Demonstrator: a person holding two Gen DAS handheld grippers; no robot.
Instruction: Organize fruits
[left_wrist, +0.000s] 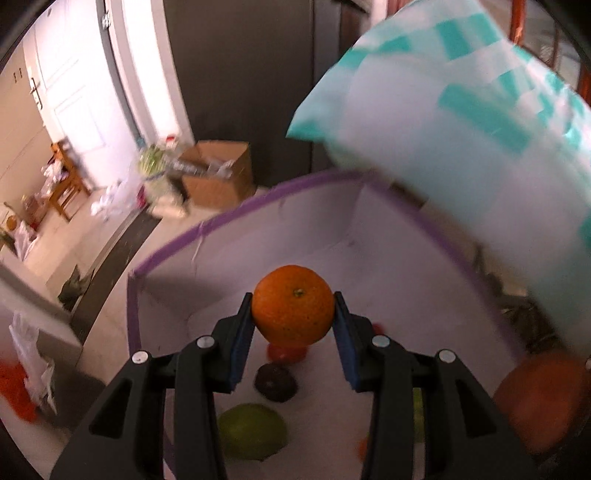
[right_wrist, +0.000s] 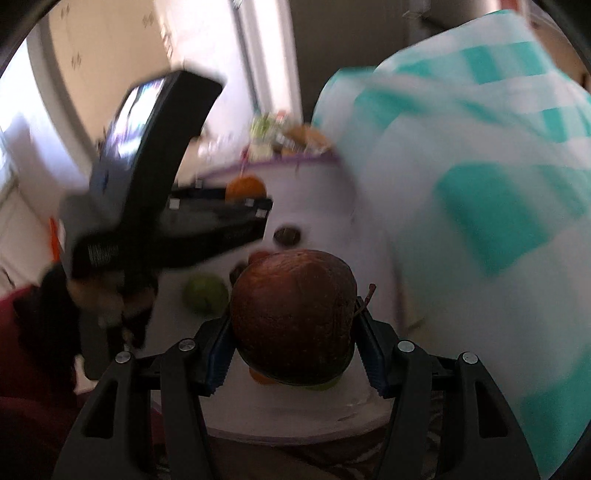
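Left hand-held gripper (left_wrist: 293, 314): blue pads pinched on an orange (left_wrist: 293, 305) at its widest girth, stem scar facing the camera, fruit held in the air above the open white box (left_wrist: 258, 229) with the purple-taped rim. Judged firm, round, moderately heavy; the pebbled rind should give the pads grip, and a hold across the equator as here looks secure, though a sphere can roll out if the squeeze slackens. Right hand-held gripper (right_wrist: 293, 332): pads closed on a large brown russet fruit (right_wrist: 293, 314), probably a pear, with a short stem sticking out at its right side against the pad. It fills the jaws almost fully, so little margin; likely the heavier of the two and bruisable, so a gentle set-down is advised rather than a drop. It hangs over the near edge of the same box. Below, on the box floor: a green fruit (left_wrist: 251, 430), a dark wrinkled fruit (left_wrist: 275, 382), something red (left_wrist: 286, 352) half hidden under the orange. Free floor looks to remain toward the far wall. A teal-and-white checked bag (left_wrist: 480, 147), blurred, hangs over the box's right side and may crowd the right-hand approach.
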